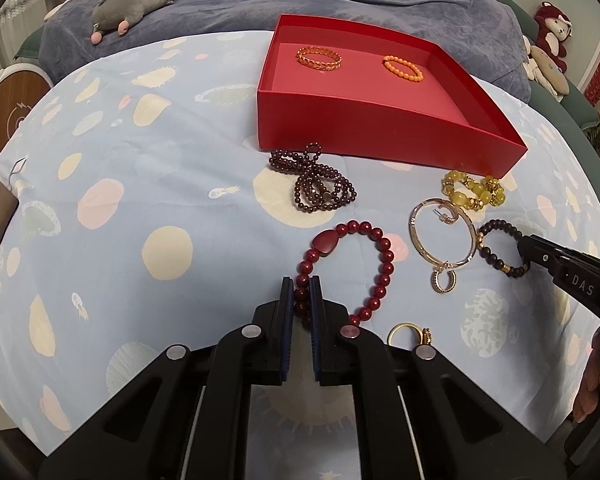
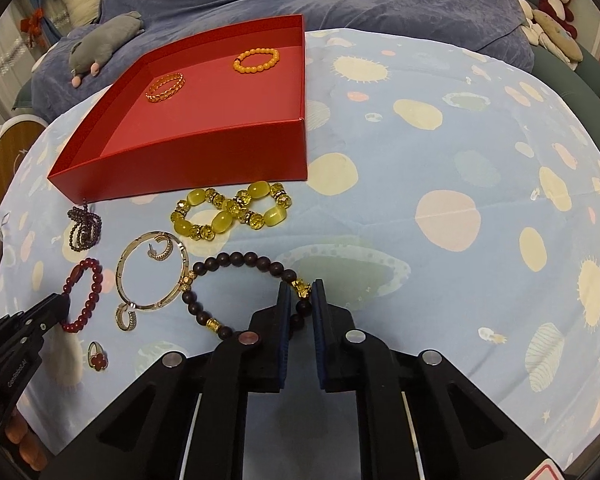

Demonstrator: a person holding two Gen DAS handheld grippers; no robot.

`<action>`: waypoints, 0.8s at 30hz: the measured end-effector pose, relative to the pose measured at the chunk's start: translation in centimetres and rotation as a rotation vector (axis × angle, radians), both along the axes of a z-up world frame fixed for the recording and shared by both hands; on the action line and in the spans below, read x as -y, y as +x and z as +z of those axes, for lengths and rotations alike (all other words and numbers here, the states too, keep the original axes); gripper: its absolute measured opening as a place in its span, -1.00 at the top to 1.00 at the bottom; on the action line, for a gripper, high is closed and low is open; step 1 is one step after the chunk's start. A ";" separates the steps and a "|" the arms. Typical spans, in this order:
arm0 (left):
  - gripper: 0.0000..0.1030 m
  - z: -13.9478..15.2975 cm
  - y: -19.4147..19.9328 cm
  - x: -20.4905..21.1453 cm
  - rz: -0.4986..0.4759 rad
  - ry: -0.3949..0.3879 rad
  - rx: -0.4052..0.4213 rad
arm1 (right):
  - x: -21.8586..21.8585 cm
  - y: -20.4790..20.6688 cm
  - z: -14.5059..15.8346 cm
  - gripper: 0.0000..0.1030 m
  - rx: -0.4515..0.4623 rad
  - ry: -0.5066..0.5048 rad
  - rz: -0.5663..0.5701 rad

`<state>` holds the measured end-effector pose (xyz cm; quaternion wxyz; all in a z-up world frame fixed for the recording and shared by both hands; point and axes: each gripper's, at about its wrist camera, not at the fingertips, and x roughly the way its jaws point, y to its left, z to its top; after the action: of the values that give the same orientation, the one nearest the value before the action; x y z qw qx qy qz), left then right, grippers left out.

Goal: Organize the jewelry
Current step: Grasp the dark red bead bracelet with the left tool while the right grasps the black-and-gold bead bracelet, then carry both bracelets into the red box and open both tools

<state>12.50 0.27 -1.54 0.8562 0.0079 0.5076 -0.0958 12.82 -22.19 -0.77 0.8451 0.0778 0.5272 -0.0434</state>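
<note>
Between left gripper (image 1: 302,298) pads: red bracelet (image 1: 382,254), pinched.
Between right gripper (image 2: 301,300) pads: dark bracelet (image 2: 236,261), pinched.
Beyond both: red box (image 1: 380,128).

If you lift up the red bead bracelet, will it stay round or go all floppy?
Probably floppy: the red bead bracelet looks like separate beads on a string, already lying lopsided on the cloth. Gripped by the left gripper at one spot, the rest would likely dangle and swing.
</note>
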 end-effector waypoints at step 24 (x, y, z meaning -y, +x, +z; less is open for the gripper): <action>0.85 6.7 -3.5 -0.4 -0.061 -0.062 0.030 | -0.1 -6.9 7.3 0.85 0.095 0.067 -0.005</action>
<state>8.98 0.72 5.20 0.8603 -0.0019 0.4909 -0.1374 5.90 -22.05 6.58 0.8661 0.1093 0.4873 -0.0241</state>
